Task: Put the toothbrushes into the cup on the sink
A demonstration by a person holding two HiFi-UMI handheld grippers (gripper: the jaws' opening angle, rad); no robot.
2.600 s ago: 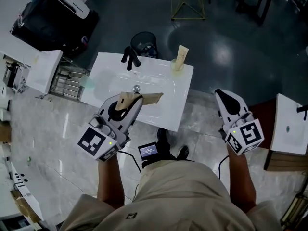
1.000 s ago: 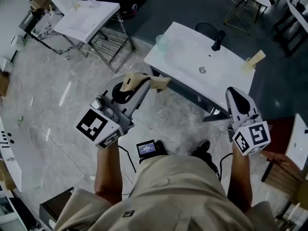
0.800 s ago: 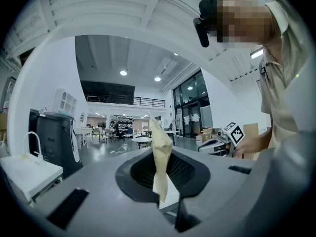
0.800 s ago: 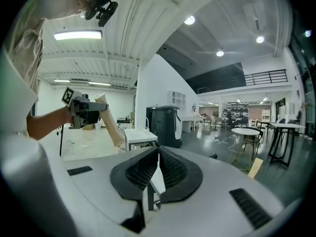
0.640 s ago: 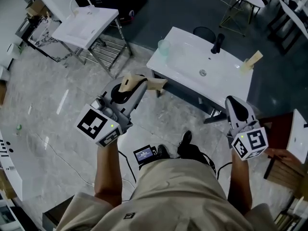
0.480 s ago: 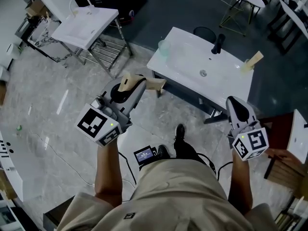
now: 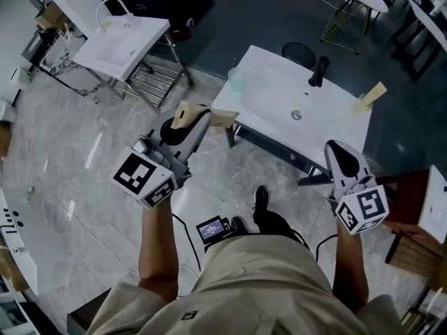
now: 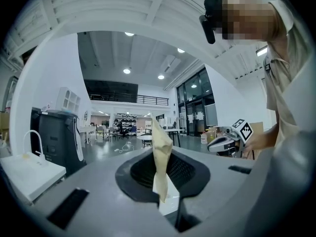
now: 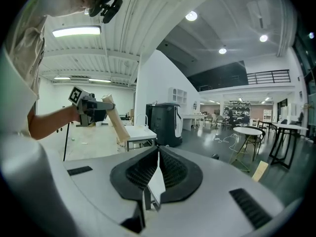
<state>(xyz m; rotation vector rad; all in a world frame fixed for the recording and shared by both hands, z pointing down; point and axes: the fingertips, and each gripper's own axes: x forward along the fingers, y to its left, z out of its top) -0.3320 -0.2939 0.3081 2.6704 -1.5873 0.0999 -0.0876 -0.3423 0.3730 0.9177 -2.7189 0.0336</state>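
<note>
My left gripper (image 7: 198,119) is shut on a tan paper-wrapped toothbrush (image 7: 222,117), which lies crosswise in the jaws above the near left corner of the white sink (image 7: 279,103). In the left gripper view the toothbrush (image 8: 162,154) stands upright between the pads. A pale translucent cup (image 7: 237,80) sits on the sink's left corner. At the right corner another tan toothbrush (image 7: 370,95) leans in a second cup. My right gripper (image 7: 334,149) is shut and holds nothing, off the sink's near right side; in its own view the jaws (image 9: 157,179) meet.
A black faucet (image 7: 319,70) stands at the sink's back edge, with a dark bin (image 7: 299,51) behind it. A second white basin on a metal rack (image 7: 122,37) is at the upper left. A small screen (image 7: 211,229) and cable lie on the marble floor. A brown box (image 7: 412,246) is at the right.
The person has stepped and the view has shifted. The left gripper with its toothbrush now overlaps the sink's near corner. Neither gripper's jaws have changed.
</note>
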